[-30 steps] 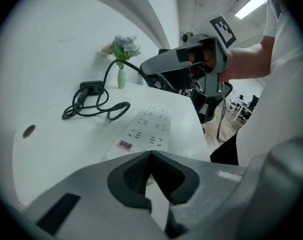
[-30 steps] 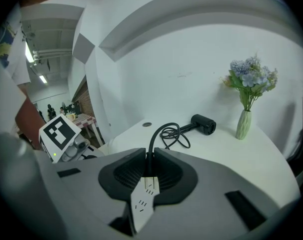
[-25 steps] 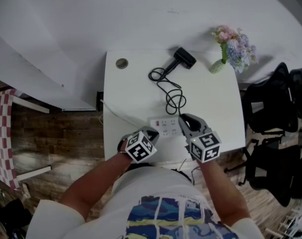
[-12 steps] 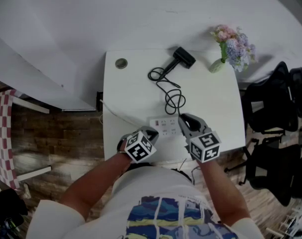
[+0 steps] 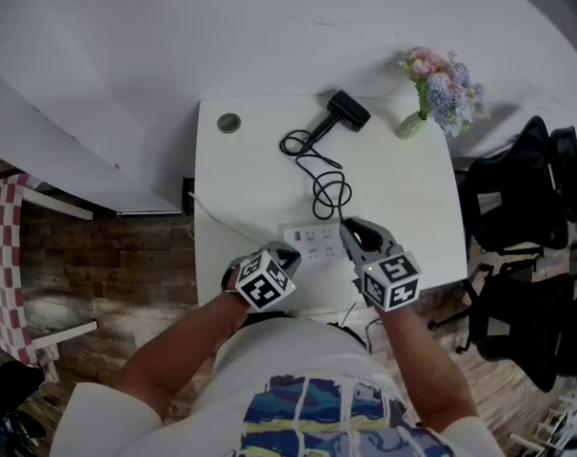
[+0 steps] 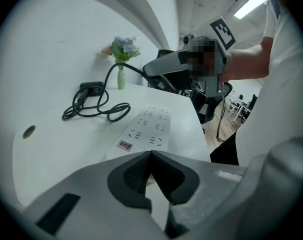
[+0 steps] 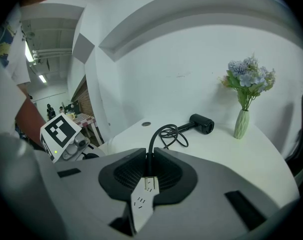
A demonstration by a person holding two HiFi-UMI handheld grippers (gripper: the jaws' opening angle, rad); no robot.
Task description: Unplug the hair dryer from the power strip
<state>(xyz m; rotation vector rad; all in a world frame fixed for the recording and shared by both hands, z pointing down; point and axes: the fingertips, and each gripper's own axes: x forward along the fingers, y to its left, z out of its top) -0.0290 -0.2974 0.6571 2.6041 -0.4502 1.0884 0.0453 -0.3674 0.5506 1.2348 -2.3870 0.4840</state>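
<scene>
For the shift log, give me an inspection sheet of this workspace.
Surface: white table, mostly bare.
Job's things: hair dryer lying at the far edge; power strip near the front edge.
Clutter: vase of flowers; round grommet.
Grippers: right gripper shut on the plug, prongs seemingly out; left gripper shut, over the strip's end.
Cables: cord loosely coiled between dryer and strip.
Surroundings: white wall, wood floor, black chairs.

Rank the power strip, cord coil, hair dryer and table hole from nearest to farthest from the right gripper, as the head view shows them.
1. Power strip, just left of the right gripper.
2. Cord coil, just beyond the gripper.
3. Hair dryer, near the far edge.
4. Table hole, far left corner.
</scene>
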